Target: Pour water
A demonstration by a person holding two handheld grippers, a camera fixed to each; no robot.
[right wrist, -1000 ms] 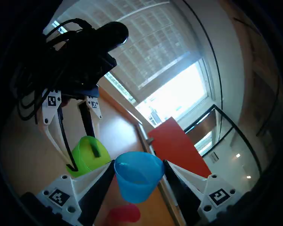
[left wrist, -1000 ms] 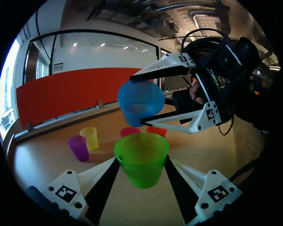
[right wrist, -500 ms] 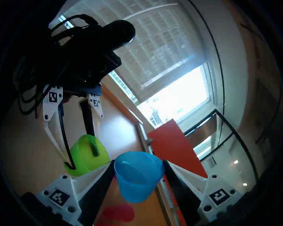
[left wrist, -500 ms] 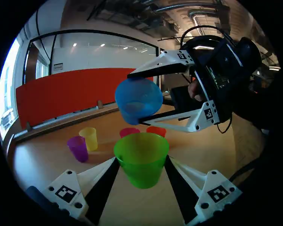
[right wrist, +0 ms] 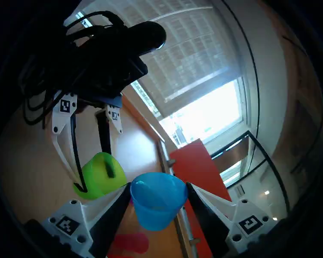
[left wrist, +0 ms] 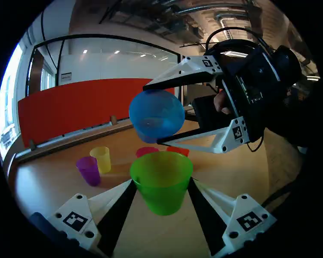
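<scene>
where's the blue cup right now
In the left gripper view, the blue cup is clamped, tilted, in the right gripper, just above the green cup, near upper centre.

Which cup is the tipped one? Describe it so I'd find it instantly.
Above the wooden table, before the long red panel, the right gripper holds a blue cup aloft near the green cup. It alone is blue and tilted.

This looks like an office. A long red panel stands along the far edge of a wooden table. Behind the panel rises a glass wall in a black frame, with ceiling lights glowing beyond it. High above the panel run bare pipes. Left of the panel is a bright window.
</scene>
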